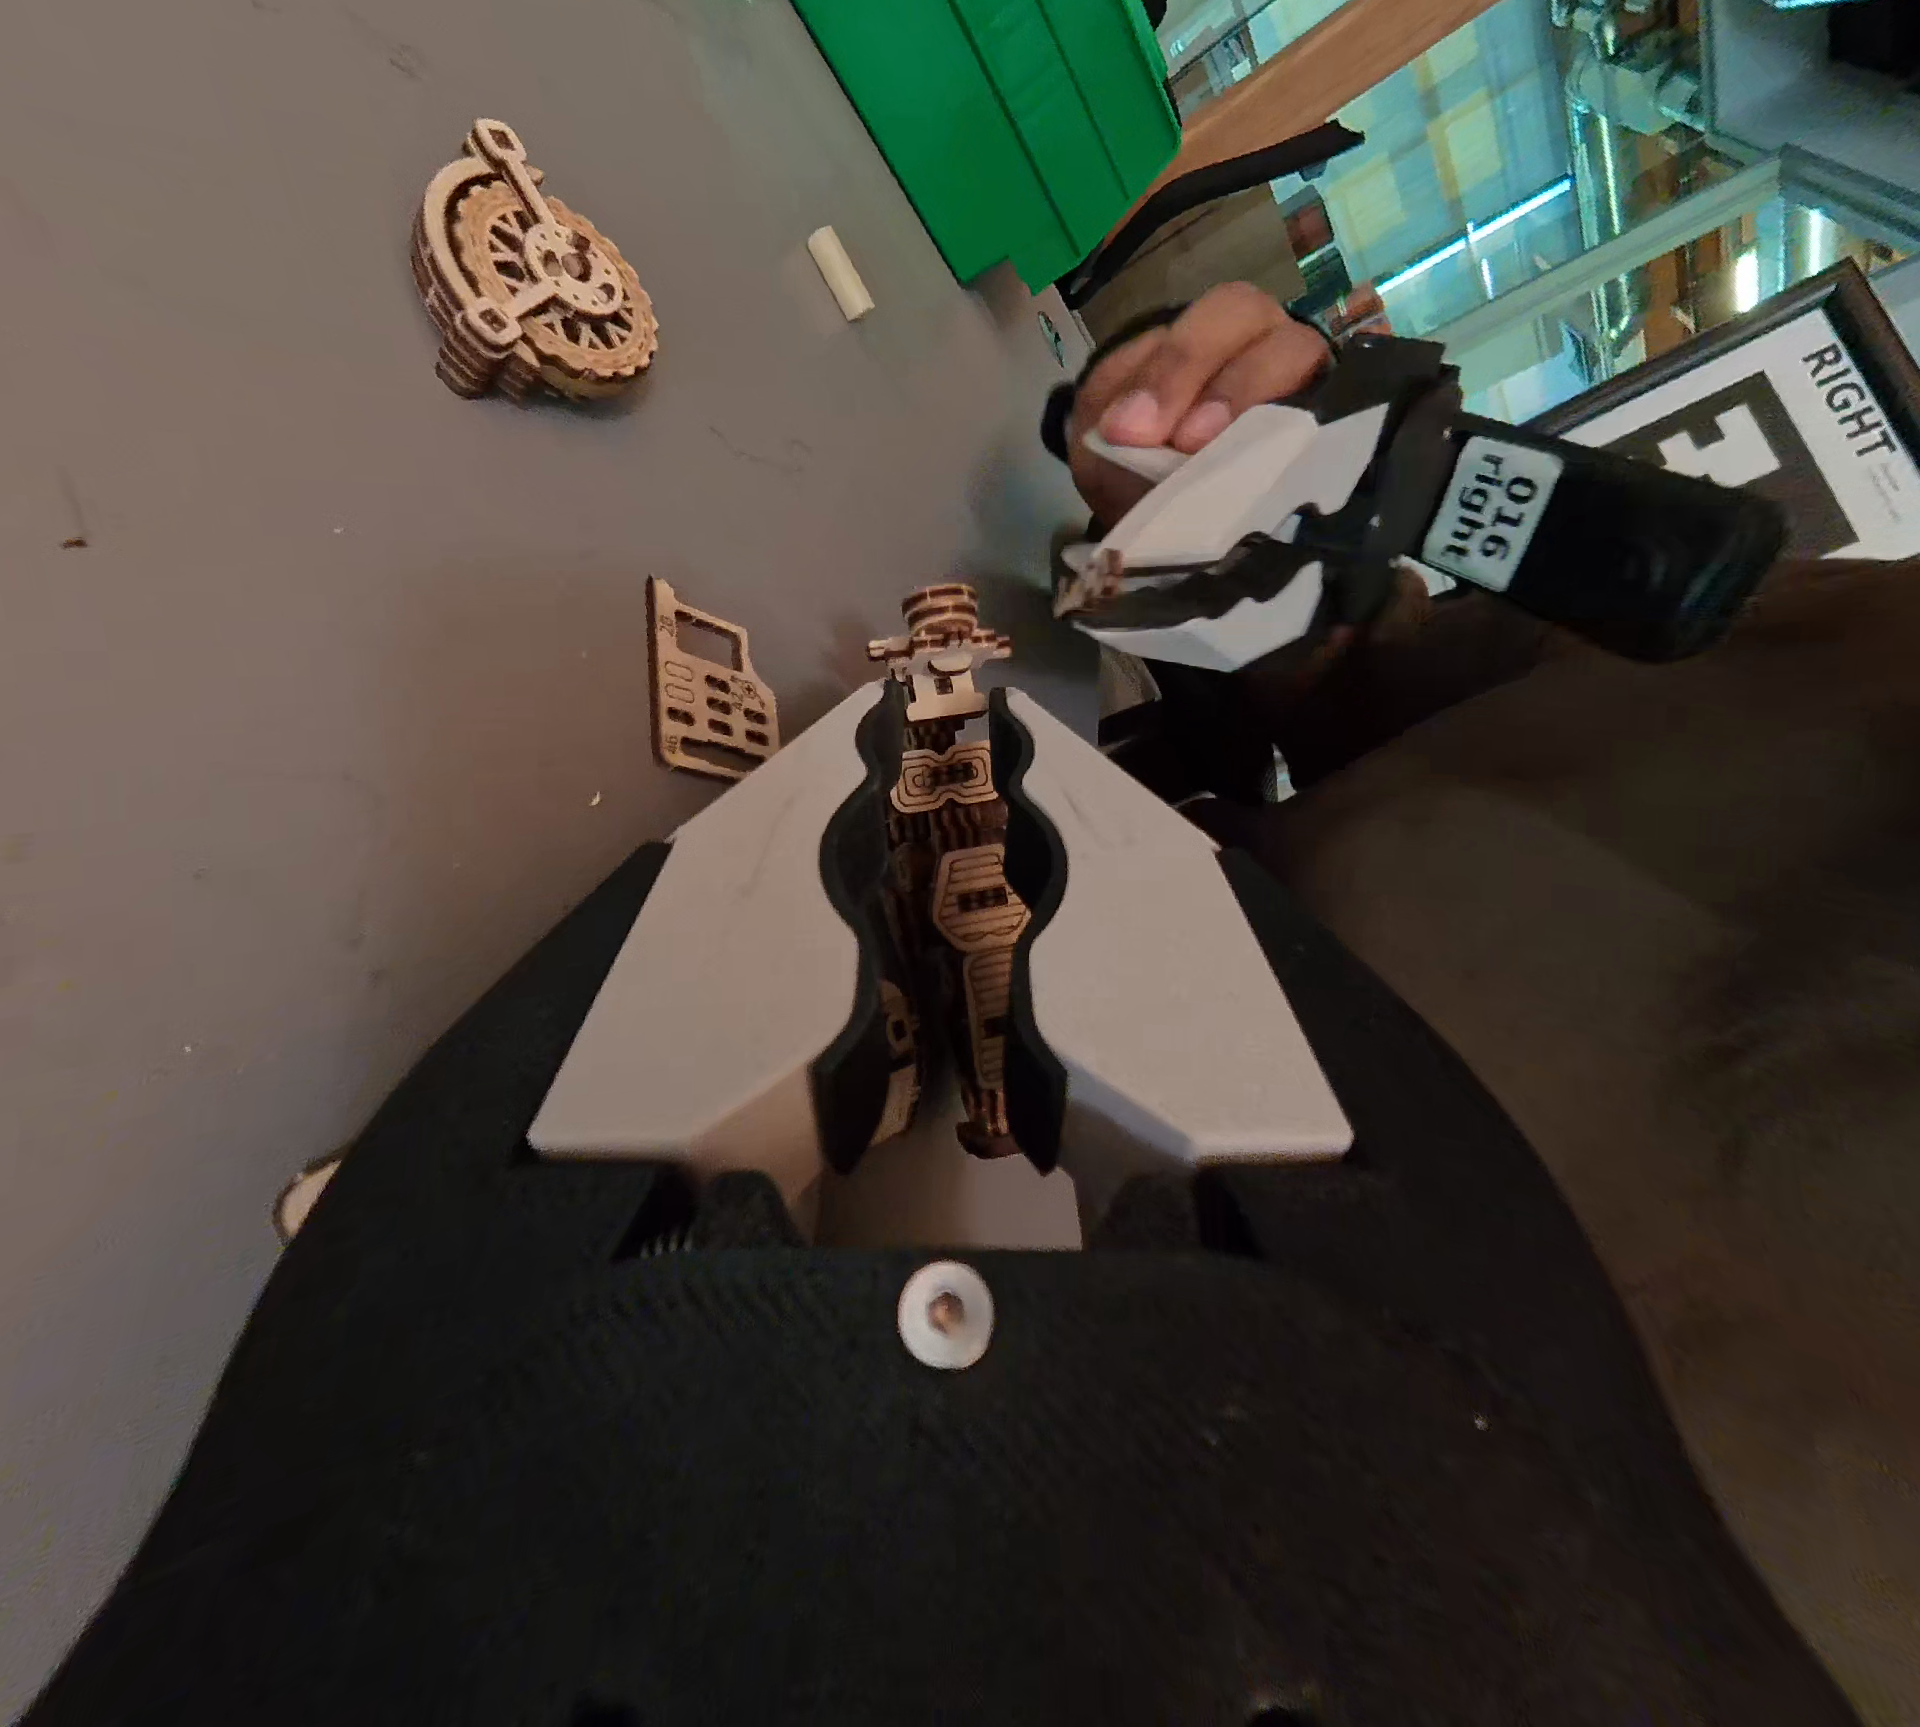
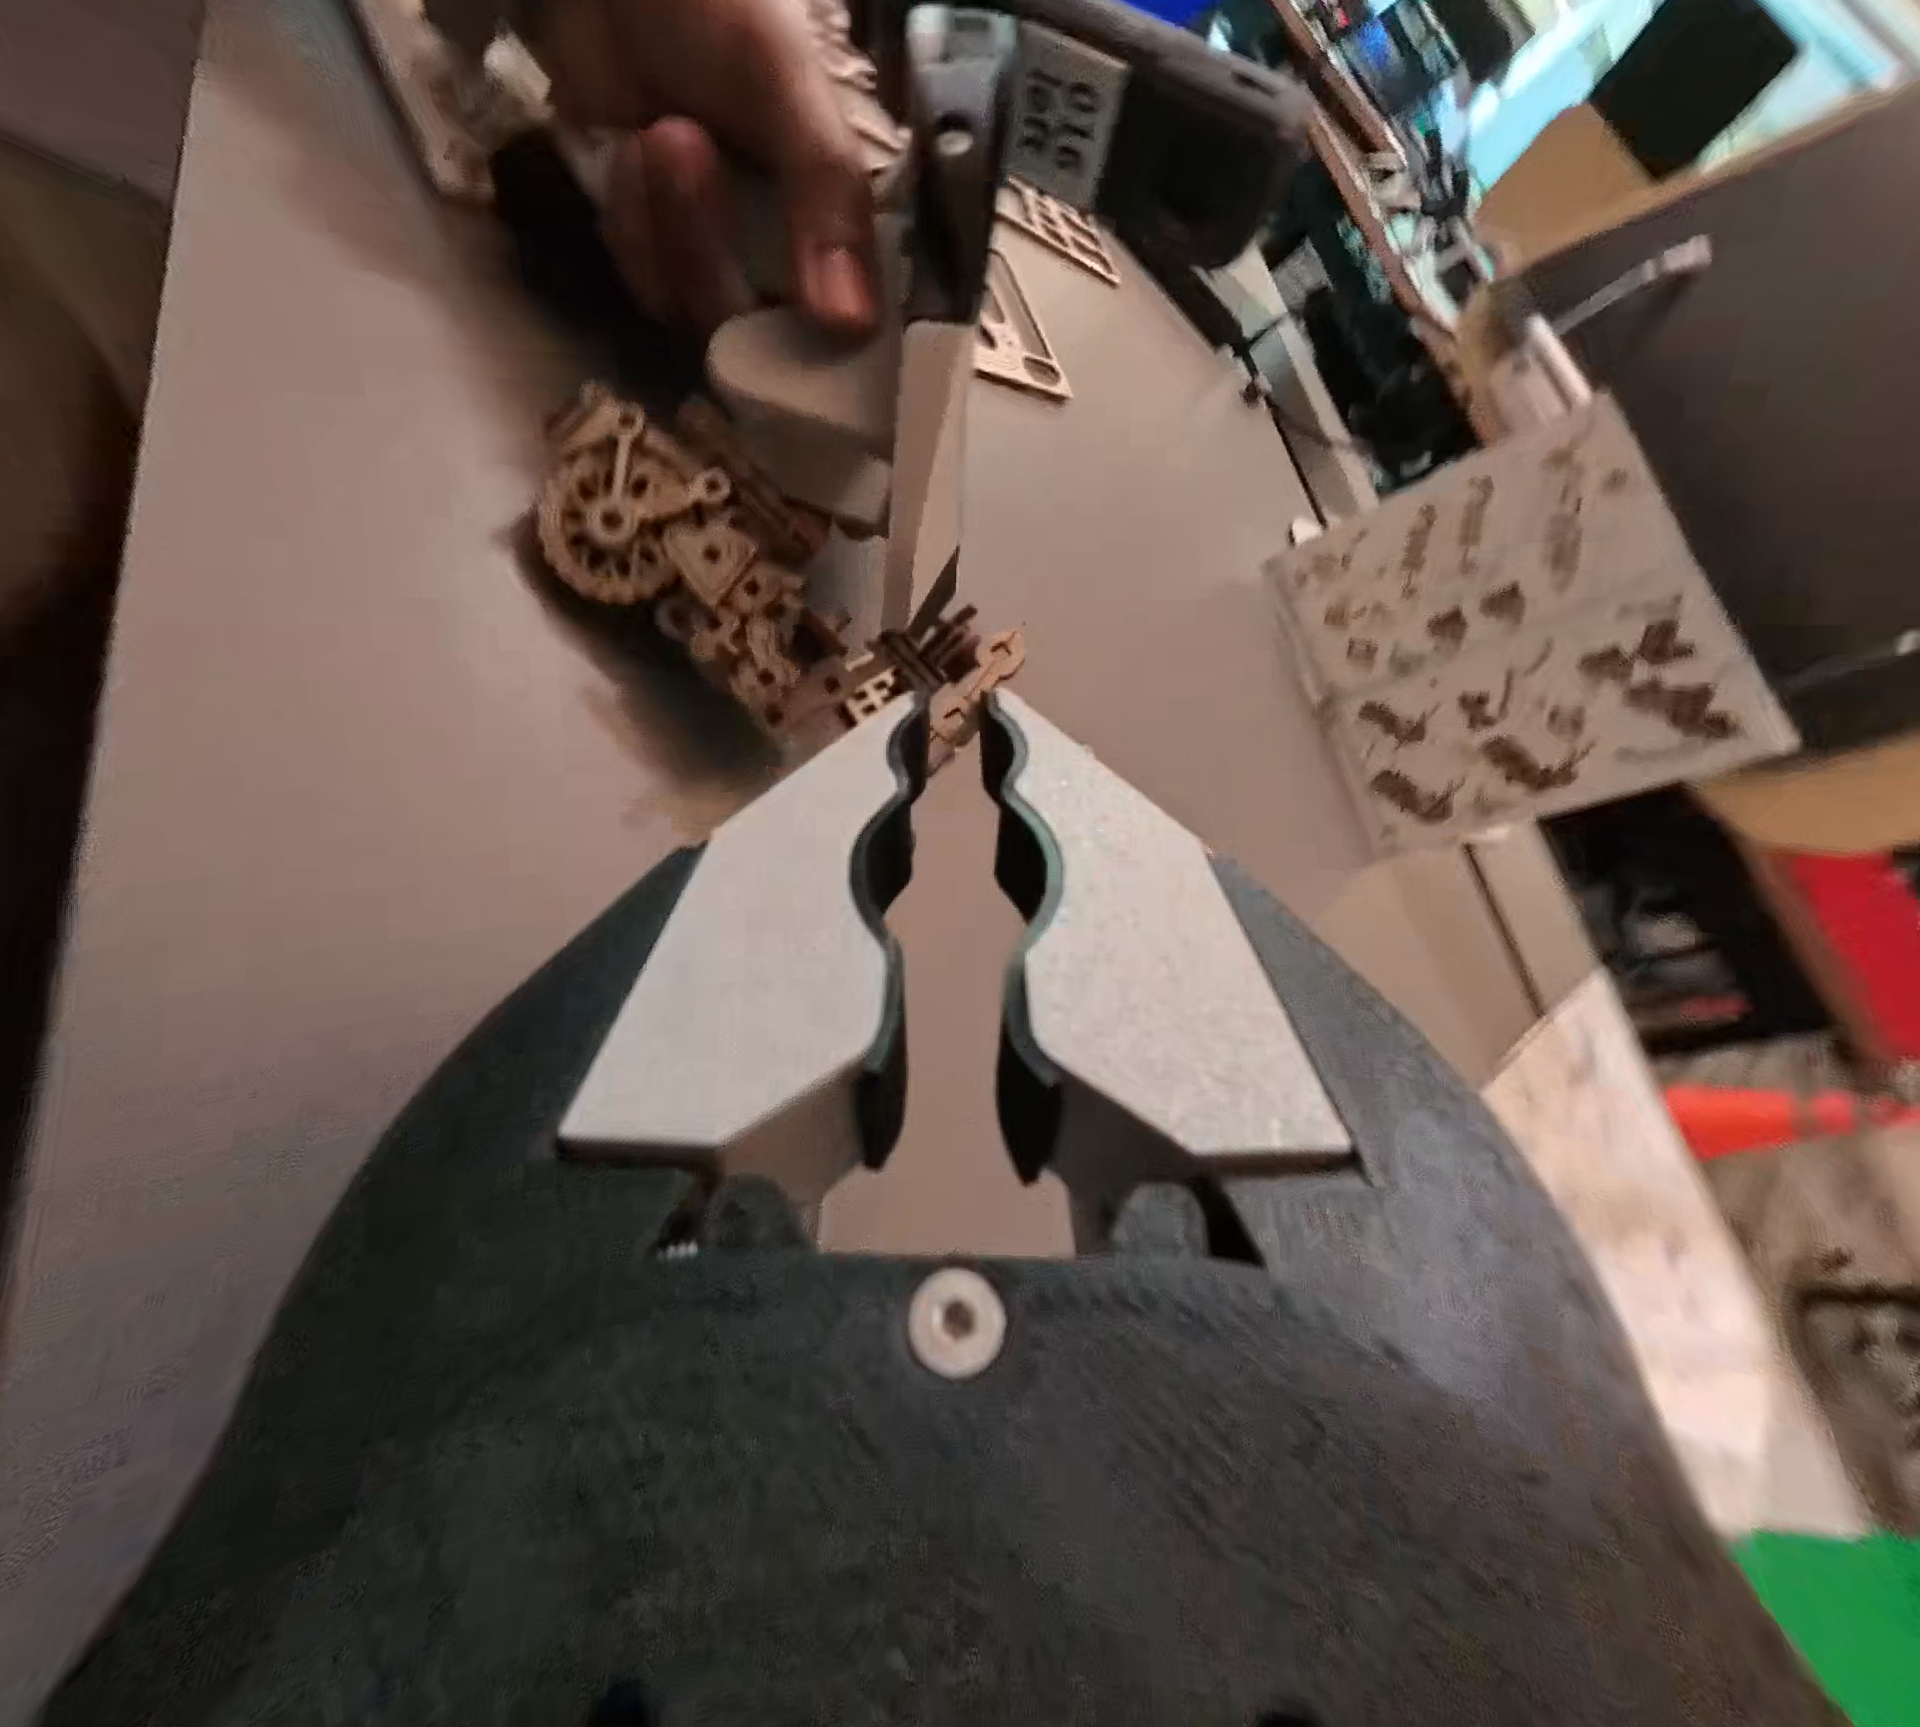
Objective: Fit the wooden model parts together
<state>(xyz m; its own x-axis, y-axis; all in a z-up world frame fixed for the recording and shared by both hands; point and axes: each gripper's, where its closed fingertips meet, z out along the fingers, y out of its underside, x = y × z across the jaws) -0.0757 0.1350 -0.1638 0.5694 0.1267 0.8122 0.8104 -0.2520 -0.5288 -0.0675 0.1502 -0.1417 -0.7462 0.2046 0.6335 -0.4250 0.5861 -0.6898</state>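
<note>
left claw: my left gripper (image 1: 940,711) is clamped on a layered laser-cut wooden model body (image 1: 951,898), tip poking past the fingers, above the grey table (image 1: 260,638).
right claw: my right gripper (image 2: 954,721) pinches one small curly wooden link piece (image 2: 982,675) at the body's tip.
loose parts: one spoked wooden wheel assembly (image 1: 530,275) and one flat punched wooden sheet (image 1: 707,690) lie near the table's edge.

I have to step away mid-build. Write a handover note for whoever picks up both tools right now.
Left tool: shut on the wooden body, whose notched end pokes past the tips.
Right tool: shut on a small link piece at its tips, close to the body's end.
On the table: wheel assembly, flat parts sheet, white stick.
Done: both parts gripped. Left: seat the link, not visibly joined yet; then probably the wheel.
</note>
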